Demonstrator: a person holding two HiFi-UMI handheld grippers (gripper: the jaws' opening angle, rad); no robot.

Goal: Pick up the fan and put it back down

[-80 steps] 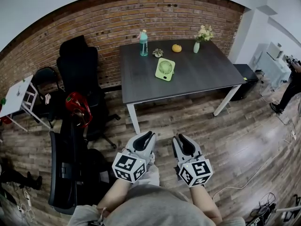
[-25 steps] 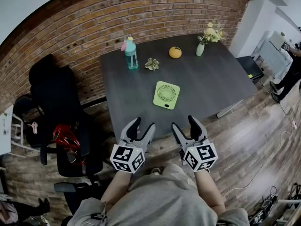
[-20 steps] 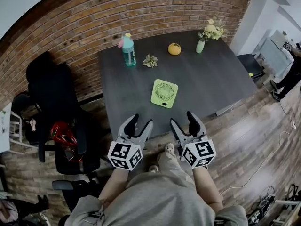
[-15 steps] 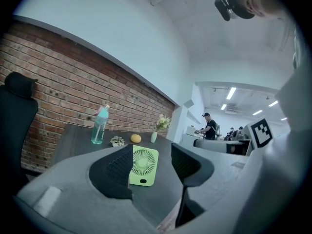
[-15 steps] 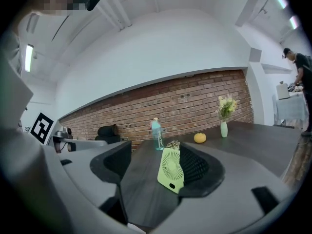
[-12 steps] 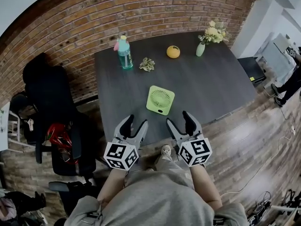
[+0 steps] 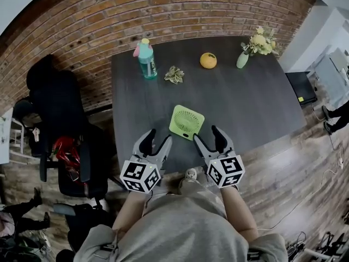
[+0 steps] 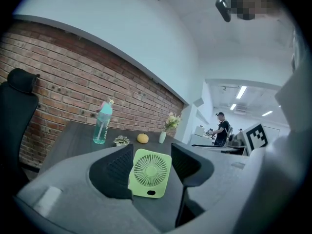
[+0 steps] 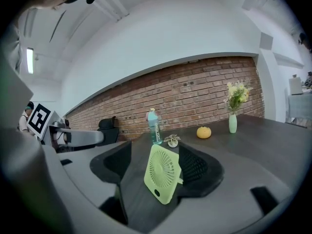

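Note:
A light green square fan (image 7: pixel 186 121) stands upright on the dark grey table (image 7: pixel 251 105), close to its front edge. My left gripper (image 7: pixel 157 137) is open just short of the fan, a little to its left, and holds nothing. My right gripper (image 7: pixel 206 135) is open just right of the fan, also with nothing in it. In the left gripper view the fan (image 8: pixel 150 172) shows face-on between the two dark pads (image 8: pixel 113 172), beyond them. In the right gripper view the fan (image 9: pixel 163 174) appears at an angle between the jaws, not touched.
At the table's back stand a teal bottle (image 7: pixel 145 59), a small plant (image 7: pixel 174 74), an orange fruit (image 7: pixel 208 60) and a vase of flowers (image 7: pixel 244 59). Black office chairs (image 7: pixel 57 102) and a red object (image 7: pixel 65 149) are to the left. A brick wall runs behind.
The person has walked up to the table. Both open grippers have come from over the floor to the table's front edge, on either side of the fan.

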